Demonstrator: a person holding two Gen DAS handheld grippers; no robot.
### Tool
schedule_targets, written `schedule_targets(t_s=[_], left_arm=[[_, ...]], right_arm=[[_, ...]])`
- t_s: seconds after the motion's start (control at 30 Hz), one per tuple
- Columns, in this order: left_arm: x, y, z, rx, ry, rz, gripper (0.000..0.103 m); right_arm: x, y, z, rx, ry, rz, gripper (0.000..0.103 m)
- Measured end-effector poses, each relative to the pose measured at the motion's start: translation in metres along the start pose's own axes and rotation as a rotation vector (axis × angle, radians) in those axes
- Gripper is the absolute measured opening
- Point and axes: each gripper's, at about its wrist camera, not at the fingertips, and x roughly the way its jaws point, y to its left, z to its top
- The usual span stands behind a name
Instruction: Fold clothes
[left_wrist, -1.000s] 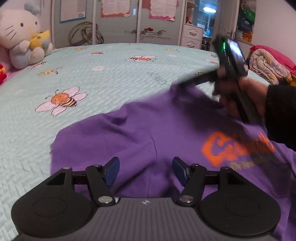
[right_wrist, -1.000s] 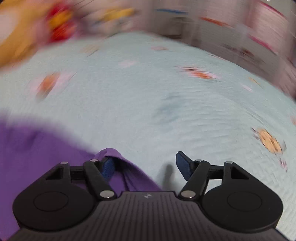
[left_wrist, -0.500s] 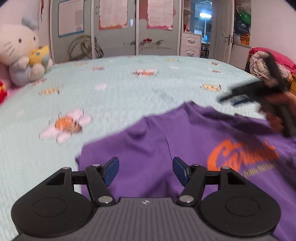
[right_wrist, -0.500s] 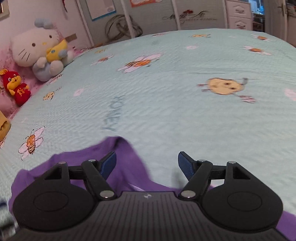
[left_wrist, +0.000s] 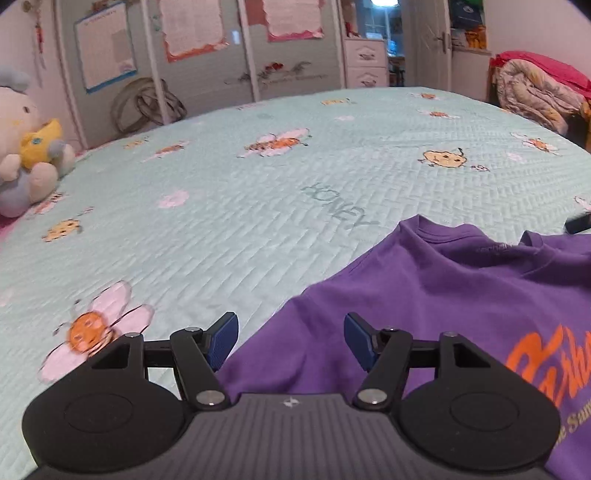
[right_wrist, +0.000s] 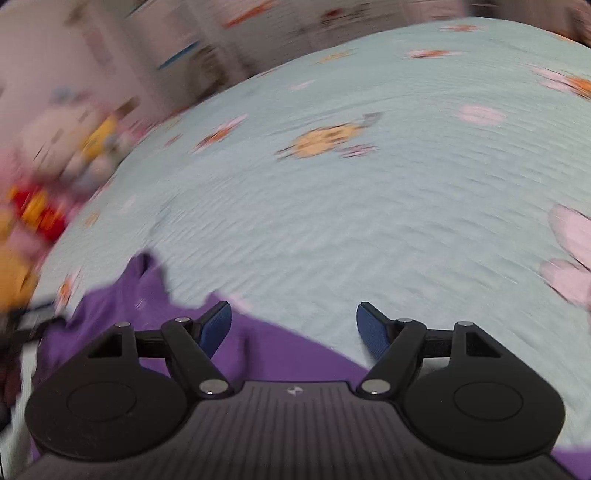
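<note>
In the left wrist view, the left hand-held gripper (left_wrist: 290, 341) is spread wide with nothing between its blue pads, poised low over the left edge of a purple T-shirt (left_wrist: 461, 295). The shirt lies on a bed whose mint quilted bedspread (left_wrist: 229, 206) is printed with bees and flowers; it fills the lower right of the picture, neckline (left_wrist: 465, 236) towards the far side and orange lettering (left_wrist: 550, 354) at the right edge. A white plush cat (left_wrist: 26, 147) sits at the far left of the bed, wardrobe doors (left_wrist: 207, 62) stand behind, and a heap of bedding (left_wrist: 535, 92) lies at the far right.

The right wrist view is blurred by motion. The right hand-held gripper (right_wrist: 293, 326) is likewise released, jaws apart and empty. The purple T-shirt (right_wrist: 122, 306) lies under and left of its left pad, while the right pad is over bare bedspread (right_wrist: 369, 206). Blurred plush toys (right_wrist: 70, 147) show at the upper left.
</note>
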Motion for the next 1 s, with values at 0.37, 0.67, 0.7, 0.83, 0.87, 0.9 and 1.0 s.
schedule_targets(t_s=[0.37,0.67,0.7,0.83,0.87,0.9,1.0], left_arm=[[0.022,0.002,-0.005,-0.035,0.048,-0.023,0.067],[0.014,0.002,0.011,0.014,-0.007,-0.037,0.068],[0.016,0.003,0.01,0.018,0.001,-0.038,0.068],[0.026,0.008,0.008,0.005,0.041,-0.058,0.068],[0.028,0.009,0.007,0.005,0.055,-0.071,0.069],[0.028,0.008,0.007,0.017,0.054,-0.072,0.069],[0.025,0.01,0.007,0.036,0.037,-0.063,0.07]], right_arm=[[0.014,0.018,-0.005,-0.248,0.071,-0.003,0.0],[-0.011,-0.032,0.012,0.018,-0.078,-0.171,0.023],[-0.017,-0.028,0.004,-0.009,-0.097,-0.151,0.037],[-0.026,-0.027,-0.007,-0.056,-0.096,-0.135,0.079],[-0.025,-0.028,-0.006,-0.062,-0.084,-0.144,0.079],[-0.024,-0.03,-0.005,-0.068,-0.072,-0.153,0.079],[-0.02,-0.035,-0.015,-0.041,-0.053,-0.138,0.076]])
